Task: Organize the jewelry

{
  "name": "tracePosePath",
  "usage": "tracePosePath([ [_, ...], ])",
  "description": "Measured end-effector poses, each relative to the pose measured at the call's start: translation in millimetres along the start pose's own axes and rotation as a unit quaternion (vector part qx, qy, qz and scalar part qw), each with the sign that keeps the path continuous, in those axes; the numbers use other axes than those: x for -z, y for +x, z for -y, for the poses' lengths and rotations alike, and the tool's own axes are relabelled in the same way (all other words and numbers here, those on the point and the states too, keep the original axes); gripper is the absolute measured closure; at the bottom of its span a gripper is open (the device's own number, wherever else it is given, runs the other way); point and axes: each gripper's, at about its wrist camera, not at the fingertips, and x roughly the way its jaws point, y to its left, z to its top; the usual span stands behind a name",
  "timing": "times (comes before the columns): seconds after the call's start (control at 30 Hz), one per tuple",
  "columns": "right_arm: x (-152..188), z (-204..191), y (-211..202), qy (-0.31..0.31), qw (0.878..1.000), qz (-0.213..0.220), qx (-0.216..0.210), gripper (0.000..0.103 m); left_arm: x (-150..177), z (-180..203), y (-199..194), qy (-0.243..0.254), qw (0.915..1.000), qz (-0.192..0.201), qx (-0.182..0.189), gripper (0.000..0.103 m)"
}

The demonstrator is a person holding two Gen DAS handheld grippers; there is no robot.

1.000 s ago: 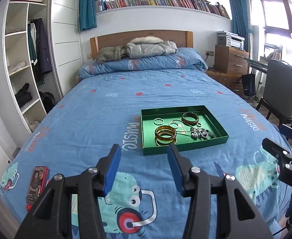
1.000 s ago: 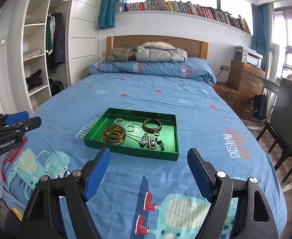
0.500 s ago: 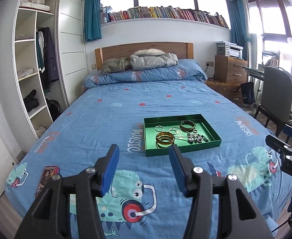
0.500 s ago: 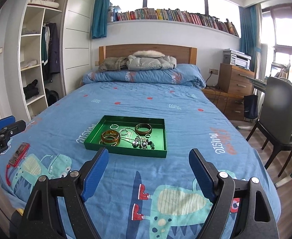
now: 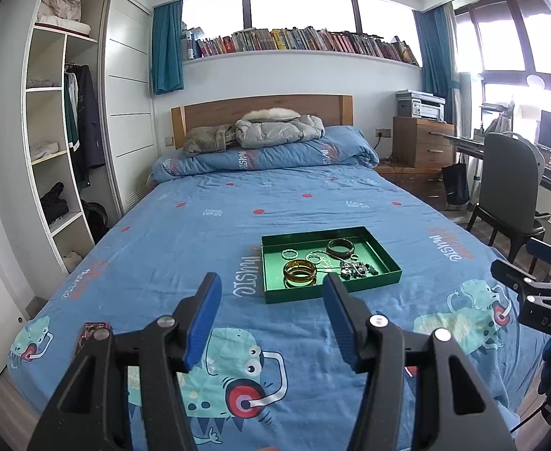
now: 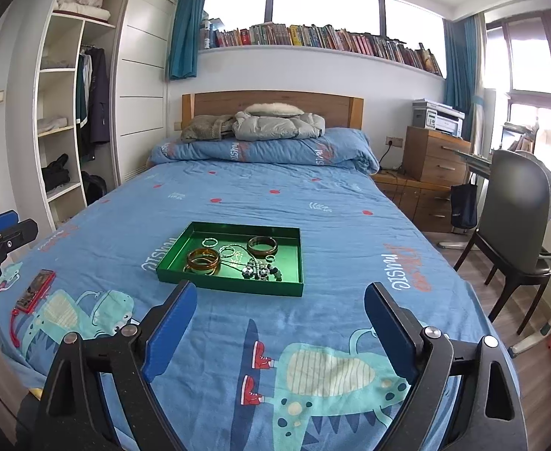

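A green tray [image 5: 271,285] [image 6: 170,263] lies on the blue bedspread. In it are an amber bangle [image 5: 300,271] [image 6: 203,257], a dark brown bangle [image 5: 340,247] [image 6: 262,245], small silver rings [image 5: 289,253] [image 6: 210,241] and a tangle of beaded chains [image 5: 354,268] [image 6: 260,268]. My left gripper [image 5: 271,319] is open and empty, held above the bed short of the tray. My right gripper [image 6: 279,330] is wide open and empty, also short of the tray. Each gripper shows at the edge of the other's view.
A phone in a red case [image 5: 87,332] [image 6: 35,291] lies near the bed's front left corner. Jackets [image 5: 275,131] sit on the pillow. A wardrobe [image 5: 61,150] stands left; a grey chair [image 6: 516,206], desk and wooden drawers [image 6: 433,154] stand right.
Both grippers have pulled back and up from the tray, so it looks smaller and farther. Both stay open and empty. The jewelry has not moved.
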Motion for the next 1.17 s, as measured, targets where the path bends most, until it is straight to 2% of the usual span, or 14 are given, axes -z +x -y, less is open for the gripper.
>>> tracePosePath([
  [0.3,3.6,11.4,-6.9,0.007,1.000,0.001,0.013,0.011,2.3,2.1,-1.2,0.008,1.0000,0.001,0.001,0.049],
  [0.47,4.8,17.5,-11.6,0.008,1.000,0.012,0.024,0.000,2.9,3.4,-0.9,0.009,1.0000,0.000,0.001,0.049],
  [1.17,5.0,18.3,-12.2,0.002,0.999,0.019,0.033,0.000,9.8,7.2,1.5,0.006,1.0000,-0.001,0.000,0.046],
])
